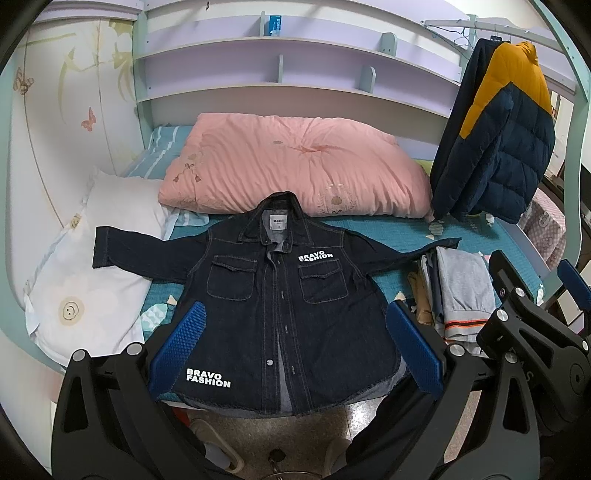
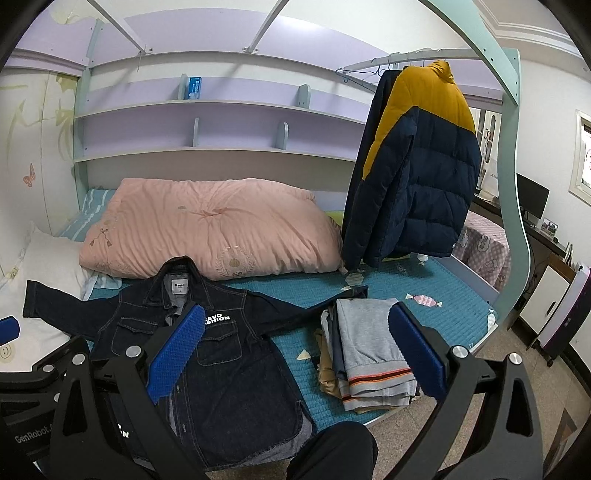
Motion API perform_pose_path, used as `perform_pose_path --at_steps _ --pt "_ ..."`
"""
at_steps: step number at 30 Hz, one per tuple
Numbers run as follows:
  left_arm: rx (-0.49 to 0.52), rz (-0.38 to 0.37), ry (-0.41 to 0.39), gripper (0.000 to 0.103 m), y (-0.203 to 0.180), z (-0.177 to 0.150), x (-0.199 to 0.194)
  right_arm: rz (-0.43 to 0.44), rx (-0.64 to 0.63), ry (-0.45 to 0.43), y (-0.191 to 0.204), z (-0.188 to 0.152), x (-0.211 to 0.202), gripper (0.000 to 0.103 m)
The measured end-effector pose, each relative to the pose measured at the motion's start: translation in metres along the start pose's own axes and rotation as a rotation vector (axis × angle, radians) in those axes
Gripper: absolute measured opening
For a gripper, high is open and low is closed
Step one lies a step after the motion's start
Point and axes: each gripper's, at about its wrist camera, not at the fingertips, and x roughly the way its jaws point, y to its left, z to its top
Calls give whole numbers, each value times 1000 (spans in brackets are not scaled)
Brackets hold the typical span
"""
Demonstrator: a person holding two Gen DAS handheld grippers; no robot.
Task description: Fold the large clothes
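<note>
Left gripper (image 1: 293, 349): lower centre of the left wrist view, blue ribbed fingers (image 1: 177, 347) spread wide apart, holding nothing, hovering over the lower half of the jacket. Its black frame also shows at the lower left edge of the right wrist view.

Right gripper (image 2: 297, 352): lower centre of the right wrist view, blue pads likewise wide apart and empty, one pad over the jacket's chest, the other over the folded pile. Its black body appears at the right edge of the left wrist view.

Dark leg or sleeve of the person (image 2: 332, 452): bottom centre of the right wrist view, below the bed edge.

Denim jacket (image 1: 273, 295): dark, laid flat and face up on the teal bedspread (image 1: 399, 230), unfolded, both sleeves stretched sideways, hem at the near bed edge, collar toward the back. White "BRAVO FASHION" lettering above one chest pocket and near the hem. Left-of-frame sleeve lies over the white pillow (image 1: 92, 273).

Folded clothes pile (image 2: 365, 354): just right of the jacket in frame, grey piece with orange-striped cuff on top, tan pieces beneath.

Pink quilt (image 1: 295, 166): bundled behind the collar, centre of frame.

Navy and mustard puffer jacket (image 2: 413, 177): hanging from a rail at upper right.

Lilac shelves (image 1: 258, 62): across the top, with a small blue box (image 1: 274, 25).
</note>
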Motion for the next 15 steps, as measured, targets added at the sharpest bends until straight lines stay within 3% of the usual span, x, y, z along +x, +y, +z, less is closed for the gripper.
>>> perform_pose_path --at_steps 15 --pt "-15 -6 28 98 9 -6 10 15 -7 28 6 0 10 96"
